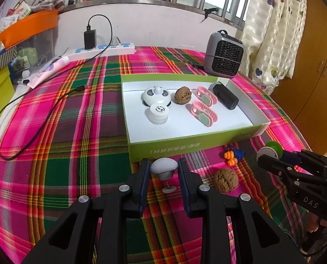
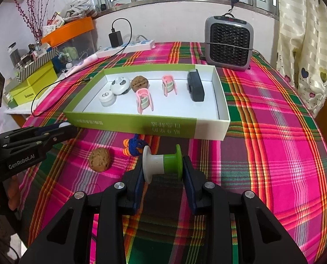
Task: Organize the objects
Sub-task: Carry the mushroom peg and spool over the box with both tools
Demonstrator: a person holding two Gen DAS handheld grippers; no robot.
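The left gripper (image 1: 163, 169) pinches, it seems, a pale mushroom-shaped knob (image 1: 164, 166) and the right gripper (image 2: 162, 165) clamps a white-and-green spool (image 2: 162, 164) (axis crosswise between the fingers), both just short of the green box (image 2: 128, 124) straight ahead.

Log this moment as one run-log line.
left claw: shut on white knob | right claw: shut on spool | walnut: outside box

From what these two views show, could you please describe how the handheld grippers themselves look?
Both are matte black with cut-out linkage arms, silver pivot screws and dark blue finger pads. The left gripper reads "GenRobot.AI" in white; the right gripper shows "DAS".
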